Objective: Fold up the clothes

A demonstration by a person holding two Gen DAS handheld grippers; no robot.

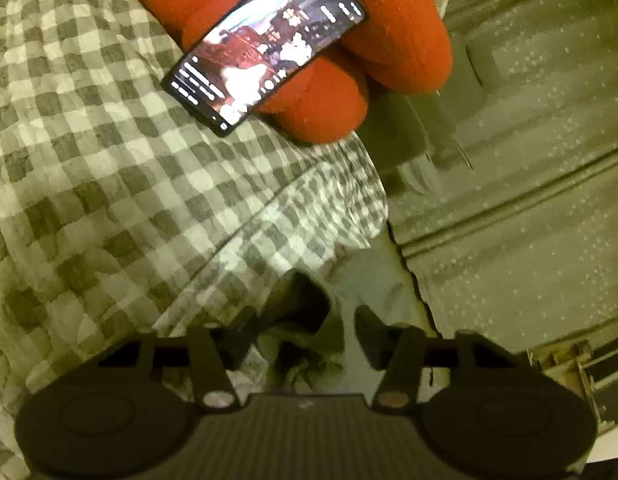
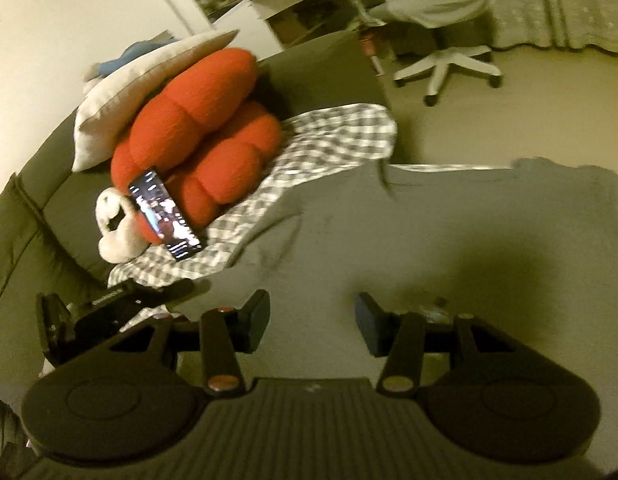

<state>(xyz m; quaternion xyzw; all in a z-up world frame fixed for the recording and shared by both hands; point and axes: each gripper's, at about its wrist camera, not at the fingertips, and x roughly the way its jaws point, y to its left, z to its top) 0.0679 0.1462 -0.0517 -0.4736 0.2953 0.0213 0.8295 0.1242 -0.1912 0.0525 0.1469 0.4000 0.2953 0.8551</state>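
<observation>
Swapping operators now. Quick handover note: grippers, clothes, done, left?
Left gripper: fingertips hidden in fabric at the checked cloth's edge; grip cannot be confirmed.
Right gripper: open, empty, over the grey garment.
Grey garment lies spread on the sofa, no fold visible. Checked cloth lies rumpled beside it, partly under the red plush, with a phone leaning on the plush.
Done: nothing clearly folded.
Left: probably move the phone and plush off, then fold both pieces.
</observation>
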